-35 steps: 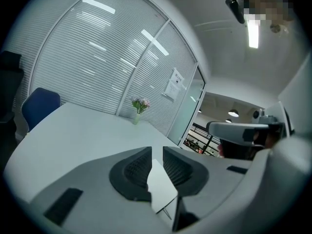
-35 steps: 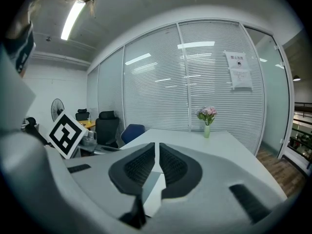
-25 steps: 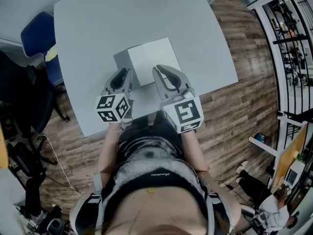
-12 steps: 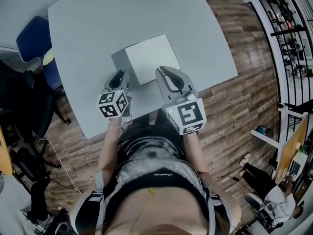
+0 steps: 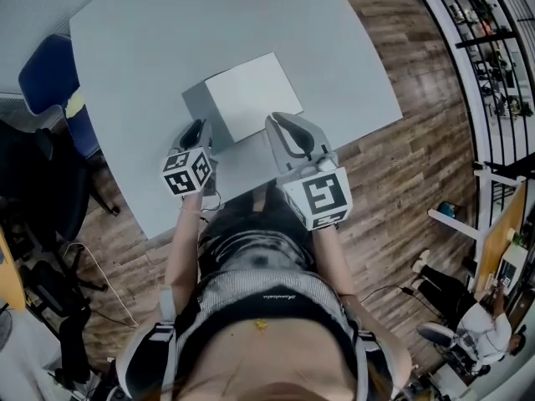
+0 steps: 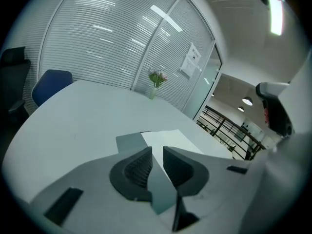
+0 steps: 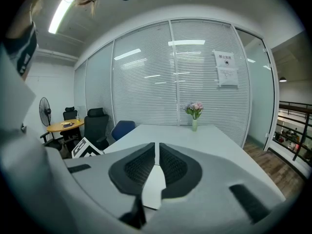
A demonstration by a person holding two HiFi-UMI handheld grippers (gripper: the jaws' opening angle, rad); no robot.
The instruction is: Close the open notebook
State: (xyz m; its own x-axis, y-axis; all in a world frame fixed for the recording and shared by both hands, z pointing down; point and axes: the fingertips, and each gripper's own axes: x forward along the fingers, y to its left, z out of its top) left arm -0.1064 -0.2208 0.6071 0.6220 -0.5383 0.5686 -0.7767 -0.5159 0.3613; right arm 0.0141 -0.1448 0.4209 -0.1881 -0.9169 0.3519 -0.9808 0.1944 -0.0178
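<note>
The open notebook (image 5: 249, 95) lies on the grey table (image 5: 167, 32), its white page up and its grey cover (image 5: 194, 100) spread flat to the left. My left gripper (image 5: 195, 134) hangs low at the cover's near edge. In the left gripper view its jaws (image 6: 157, 150) stand a narrow gap apart with nothing between them, and the cover (image 6: 129, 141) and the page (image 6: 170, 139) lie just ahead. My right gripper (image 5: 282, 130) sits at the page's near right corner. Its jaws (image 7: 157, 146) are nearly together and hold nothing.
A blue chair (image 5: 43, 75) stands at the table's left side. A small vase of flowers (image 7: 195, 114) sits at the table's far end, before a glass wall with blinds. The table's near edge (image 5: 242, 192) runs just behind both grippers. Wood floor lies to the right.
My left gripper has sunk toward the table and now shows smaller by the notebook's grey cover. The right gripper has stayed about where it was.
</note>
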